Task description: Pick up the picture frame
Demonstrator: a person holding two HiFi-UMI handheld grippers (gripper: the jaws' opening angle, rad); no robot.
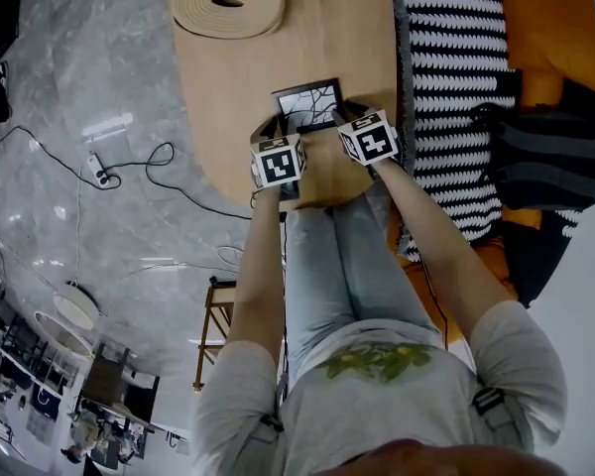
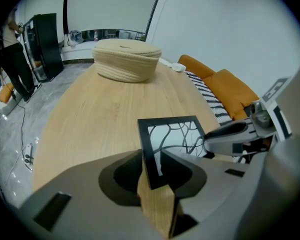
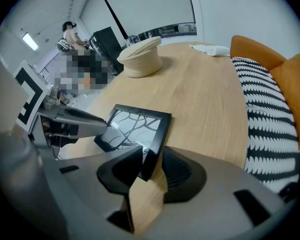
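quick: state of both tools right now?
Left tool: open, near-left corner of the picture frame between its jaws, not clamped.
Right tool: open, the frame's near-right corner between its jaws, not clamped.

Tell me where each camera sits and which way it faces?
Head view: on the person's head, facing steeply down at the wooden table; arms, legs and torso show.
Left gripper view: on the left hand-held gripper, looking along its jaws towards the woven basket; own jaws show.
Right gripper view: on the right hand-held gripper, likewise facing the basket; own jaws show.
All three share the picture frame.
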